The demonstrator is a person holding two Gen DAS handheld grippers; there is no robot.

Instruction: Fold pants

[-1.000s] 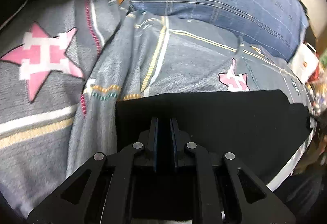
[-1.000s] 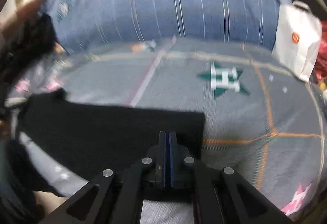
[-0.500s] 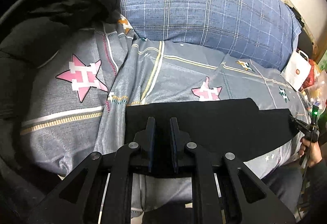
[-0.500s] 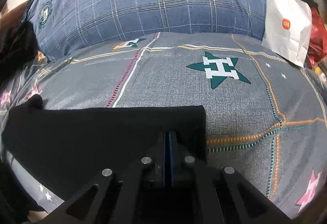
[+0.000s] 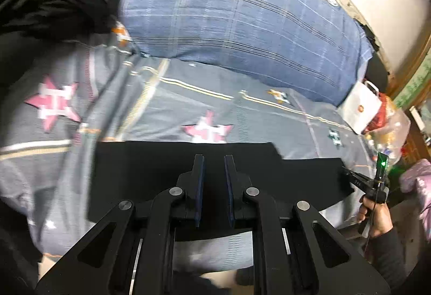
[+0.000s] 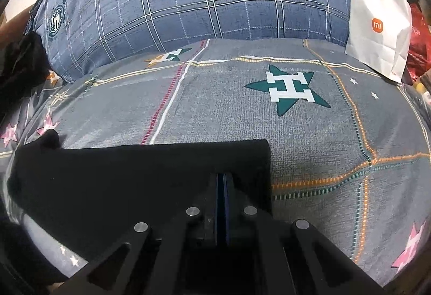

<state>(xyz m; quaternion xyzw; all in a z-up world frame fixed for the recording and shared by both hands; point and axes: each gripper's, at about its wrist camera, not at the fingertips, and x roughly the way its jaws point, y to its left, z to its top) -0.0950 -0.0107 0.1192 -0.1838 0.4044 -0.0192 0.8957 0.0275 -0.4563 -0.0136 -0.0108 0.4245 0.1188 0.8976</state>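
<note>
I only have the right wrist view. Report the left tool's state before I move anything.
Observer: The left tool is open, with a clear gap between its fingers, over the black pants.
Operator: Say where on the pants.
Observer: Left of their middle. More fabric stretches to its right, ending at the right tool.
Operator: Describe my tool from that side.
Observer: A green light glows on it, above the right hand gripping the handle.
</note>
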